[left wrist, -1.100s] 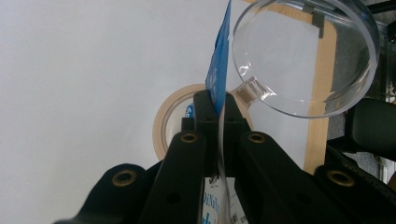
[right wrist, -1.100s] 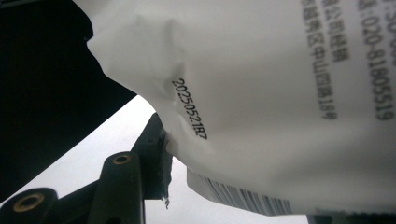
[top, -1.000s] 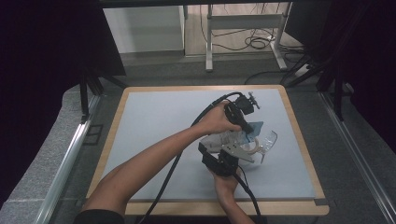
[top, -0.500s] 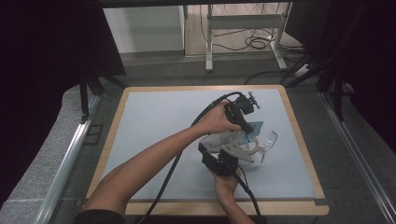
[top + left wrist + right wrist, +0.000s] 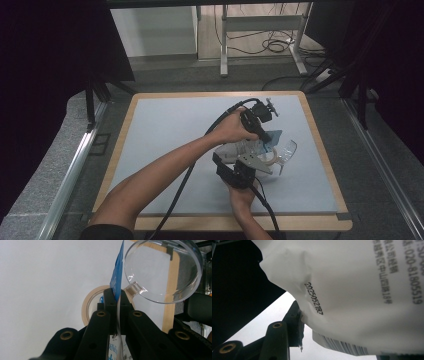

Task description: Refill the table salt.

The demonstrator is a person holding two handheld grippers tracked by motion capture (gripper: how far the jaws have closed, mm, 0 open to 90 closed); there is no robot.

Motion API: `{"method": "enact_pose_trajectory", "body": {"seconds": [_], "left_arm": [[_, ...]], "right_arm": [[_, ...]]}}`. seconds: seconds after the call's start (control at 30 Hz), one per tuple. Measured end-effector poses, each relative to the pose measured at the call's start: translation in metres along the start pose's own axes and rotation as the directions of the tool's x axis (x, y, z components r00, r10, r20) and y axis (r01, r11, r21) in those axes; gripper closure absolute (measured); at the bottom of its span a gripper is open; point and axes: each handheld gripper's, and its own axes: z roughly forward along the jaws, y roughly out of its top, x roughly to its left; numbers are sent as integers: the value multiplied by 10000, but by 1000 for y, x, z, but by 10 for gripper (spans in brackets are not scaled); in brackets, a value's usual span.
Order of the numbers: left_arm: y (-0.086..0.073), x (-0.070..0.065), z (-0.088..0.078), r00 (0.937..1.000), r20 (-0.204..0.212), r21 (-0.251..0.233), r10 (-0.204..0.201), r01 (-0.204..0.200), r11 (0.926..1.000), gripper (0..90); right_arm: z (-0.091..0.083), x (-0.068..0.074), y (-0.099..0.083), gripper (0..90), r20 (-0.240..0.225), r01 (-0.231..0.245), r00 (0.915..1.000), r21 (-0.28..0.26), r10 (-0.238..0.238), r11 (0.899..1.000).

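Right of centre in the high view, your left gripper pinches the blue top edge of the white pouch, while your right gripper clamps its white body from below. You seem mid-tear; next, pull the grippers apart, keeping the pouch over the clear lid and tape roll.

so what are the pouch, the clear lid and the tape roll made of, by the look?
Pouch: probably thin plastic film, white and smooth; it creases softly and carries printed text and a barcode. Its blue edge sits pinched flat in the left gripper.
Lid: clear rigid plastic, glossy, with rim highlights and a moulded tab.
Tape roll: beige, matte, likely paper masking tape.
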Motion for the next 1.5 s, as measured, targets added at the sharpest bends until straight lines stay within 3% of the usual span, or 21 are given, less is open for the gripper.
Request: {"method": "enact_pose_trajectory", "body": {"seconds": [1.5], "left_arm": [[3, -1, 1, 10000, -36, 69, 12, -12, 10000, 900]], "right_arm": [[-1, -1, 2, 496, -54, -147, 9999, -52, 147, 9999]]}}
